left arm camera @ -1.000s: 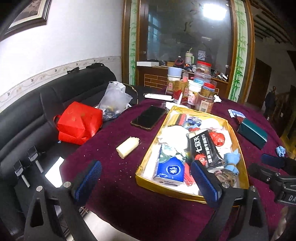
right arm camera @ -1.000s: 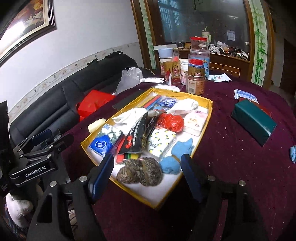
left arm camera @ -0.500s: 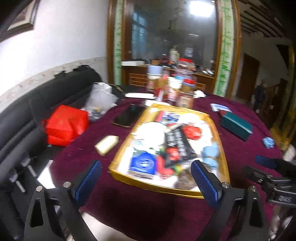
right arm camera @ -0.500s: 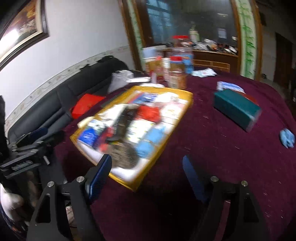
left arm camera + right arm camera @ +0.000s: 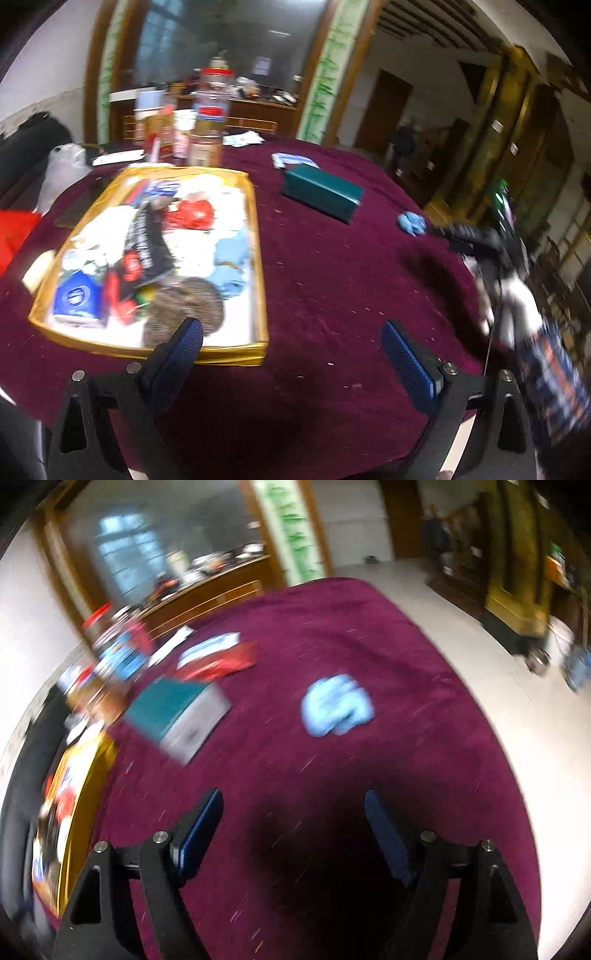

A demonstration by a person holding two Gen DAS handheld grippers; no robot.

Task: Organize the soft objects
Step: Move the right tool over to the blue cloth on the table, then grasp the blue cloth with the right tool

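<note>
Round table under a dark red cloth (image 5: 332, 288), wooden-framed glass partition and a cluttered counter behind; both views motion-blurred, right wrist view more so.

Left wrist view: gold tray (image 5: 260, 280) on the left half of the table, full. Contents readable despite blur: blue tissue pack (image 5: 77, 297) at the near left corner, black packet (image 5: 147, 247) across the middle, red wad (image 5: 192, 214) toward the far end, light blue soft pieces (image 5: 231, 258) along the right wall, brown knitted lump (image 5: 184, 310) at the near edge, white soft items between. Jars (image 5: 208, 122) stand just beyond the tray. Green box (image 5: 321, 192) lies to the right of the tray, apart from it. Loose blue soft object (image 5: 410, 222) sits alone near the right table edge, with the right gripper (image 5: 461, 236) just beside it, seen only as a dark blur.

Right wrist view: tray cut to a gold strip at far left, contents unreadable. Blue soft object (image 5: 338, 706) lies ahead on bare cloth, not touched. Green box (image 5: 177, 710) shows a grey end face; red-and-white packets (image 5: 218, 657) lie beyond it.

Left gripper (image 5: 291, 345): fingers spread wide, holding nothing, over the near cloth beside the tray corner. Right gripper (image 5: 293, 816): fingers spread wide, holding nothing
</note>
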